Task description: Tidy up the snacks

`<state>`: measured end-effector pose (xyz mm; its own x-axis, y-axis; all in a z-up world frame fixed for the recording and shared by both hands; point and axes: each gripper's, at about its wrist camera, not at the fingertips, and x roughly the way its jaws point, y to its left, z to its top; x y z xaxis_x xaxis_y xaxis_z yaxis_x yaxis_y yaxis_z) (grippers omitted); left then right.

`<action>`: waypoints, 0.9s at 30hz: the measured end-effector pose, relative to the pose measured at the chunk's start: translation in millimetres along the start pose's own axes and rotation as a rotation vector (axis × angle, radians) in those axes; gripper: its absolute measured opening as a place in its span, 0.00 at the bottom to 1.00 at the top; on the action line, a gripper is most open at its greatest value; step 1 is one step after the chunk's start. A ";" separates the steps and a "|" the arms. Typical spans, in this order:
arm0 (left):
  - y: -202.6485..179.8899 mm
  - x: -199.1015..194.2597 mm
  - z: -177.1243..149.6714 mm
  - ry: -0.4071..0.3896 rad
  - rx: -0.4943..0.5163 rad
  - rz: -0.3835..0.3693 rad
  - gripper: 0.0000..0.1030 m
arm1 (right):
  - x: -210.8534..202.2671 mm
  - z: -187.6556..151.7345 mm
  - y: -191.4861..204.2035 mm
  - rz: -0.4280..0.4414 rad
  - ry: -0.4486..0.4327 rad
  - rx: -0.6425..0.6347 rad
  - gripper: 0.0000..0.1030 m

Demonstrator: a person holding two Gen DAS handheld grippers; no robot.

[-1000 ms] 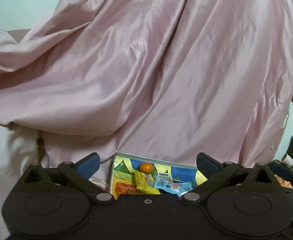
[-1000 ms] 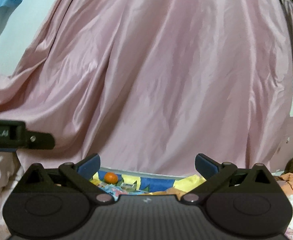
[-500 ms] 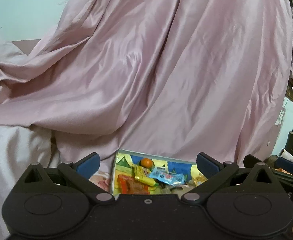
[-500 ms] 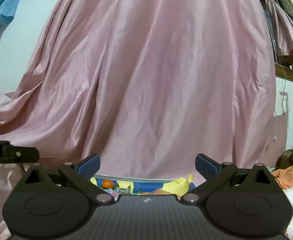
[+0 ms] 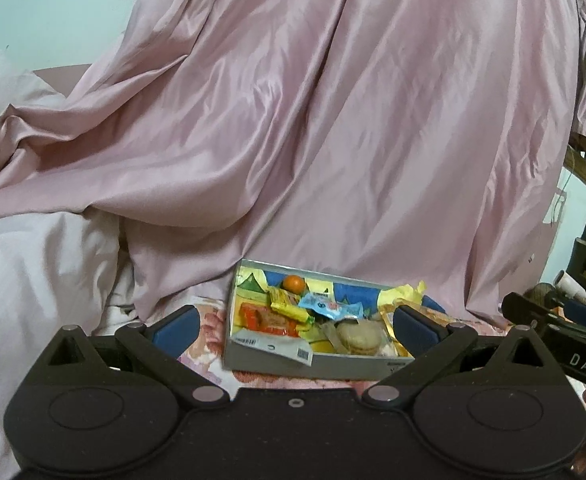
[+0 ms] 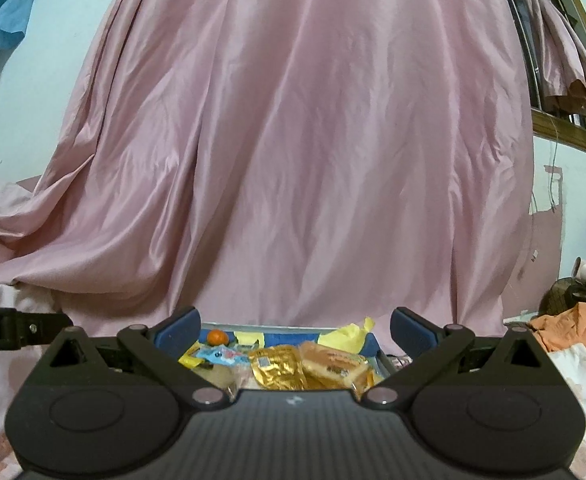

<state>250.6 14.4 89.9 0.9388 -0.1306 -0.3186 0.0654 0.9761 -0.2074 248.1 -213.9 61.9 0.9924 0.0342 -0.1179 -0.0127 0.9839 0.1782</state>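
Note:
An open grey snack box [image 5: 321, 364] lies on a floral sheet, just ahead of both grippers. In the left wrist view it holds a small orange [image 5: 294, 283], a yellow packet [image 5: 289, 304], a light blue packet [image 5: 329, 307], a red packet [image 5: 267, 318], a wrapped round biscuit [image 5: 359, 336] and a white barcode card [image 5: 273, 346]. My left gripper [image 5: 293, 322] is open and empty above the box's near side. The right wrist view shows the orange [image 6: 217, 337], a gold packet [image 6: 279, 368] and a wrapped bun [image 6: 333, 362]. My right gripper [image 6: 293, 330] is open and empty.
A large pink satin cloth [image 5: 333, 120] hangs directly behind the box. White bedding [image 5: 33, 280] lies to the left. An orange cloth [image 6: 573, 324] and dark furniture sit at the right. The other gripper's body [image 5: 553, 336] shows at the right edge of the left wrist view.
Both views have dipped toward the box, so much more of its contents shows between the fingers. Both grippers stay open and empty.

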 end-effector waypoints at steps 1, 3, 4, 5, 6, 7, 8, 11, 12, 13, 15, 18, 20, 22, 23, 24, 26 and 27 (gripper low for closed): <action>-0.8 -2.2 -1.7 0.004 0.004 0.000 0.99 | -3.0 -0.7 -1.0 0.000 0.001 0.000 1.00; -0.9 -7.0 -6.7 0.013 0.013 0.003 0.99 | -8.7 -1.6 -3.1 -0.002 0.004 0.001 1.00; -0.7 -9.1 -9.4 0.019 0.017 0.005 0.99 | -11.4 -2.2 -4.1 -0.003 0.007 0.002 1.00; -0.5 -10.8 -11.6 0.025 0.022 0.008 0.99 | -13.8 -2.9 -4.9 -0.004 0.010 0.002 1.00; -0.5 -12.8 -14.6 0.030 0.030 0.012 0.99 | -17.0 -3.9 -5.8 -0.004 0.014 0.000 1.00; -0.7 -15.0 -18.0 0.034 0.042 0.018 0.99 | -19.6 -4.6 -6.4 -0.005 0.017 -0.002 1.00; -1.0 -16.7 -20.9 0.039 0.054 0.023 0.99 | -22.8 -5.8 -7.1 -0.006 0.020 -0.005 1.00; -1.6 -21.9 -28.9 0.057 0.079 0.037 0.99 | -30.4 -8.1 -7.8 -0.003 0.029 -0.013 1.00; -1.4 -24.0 -30.9 0.062 0.080 0.037 0.99 | -33.6 -8.9 -7.8 -0.002 0.031 -0.016 1.00; -1.3 -26.4 -32.6 0.066 0.081 0.036 0.99 | -36.1 -9.3 -7.7 -0.002 0.033 -0.018 1.00; -1.4 -31.3 -35.2 0.070 0.083 0.037 0.99 | -41.4 -10.1 -7.8 0.002 0.037 -0.021 1.00; -2.6 -40.1 -39.9 0.077 0.086 0.037 0.99 | -49.2 -12.7 -7.5 0.005 0.047 -0.029 1.00; -3.3 -45.9 -43.8 0.082 0.088 0.034 0.99 | -54.4 -15.7 -7.4 0.006 0.056 -0.038 1.00; -3.7 -52.4 -48.4 0.089 0.090 0.034 0.99 | -60.6 -20.1 -7.6 0.007 0.069 -0.049 1.00; -3.6 -54.7 -50.1 0.094 0.090 0.034 0.99 | -63.5 -22.1 -7.6 0.007 0.076 -0.052 1.00; -3.5 -57.2 -51.8 0.099 0.087 0.033 0.99 | -66.7 -23.9 -7.7 0.008 0.083 -0.056 1.00; -3.0 -62.9 -54.5 0.103 0.081 0.029 0.99 | -73.6 -27.2 -7.7 0.008 0.093 -0.063 1.00; -3.1 -66.3 -56.2 0.103 0.080 0.028 0.99 | -77.4 -28.9 -7.8 0.007 0.098 -0.066 1.00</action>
<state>169.2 10.2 59.7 0.9012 -0.1165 -0.4175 0.0705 0.9898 -0.1240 167.9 -219.1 41.4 0.9756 0.0545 -0.2127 -0.0304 0.9929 0.1153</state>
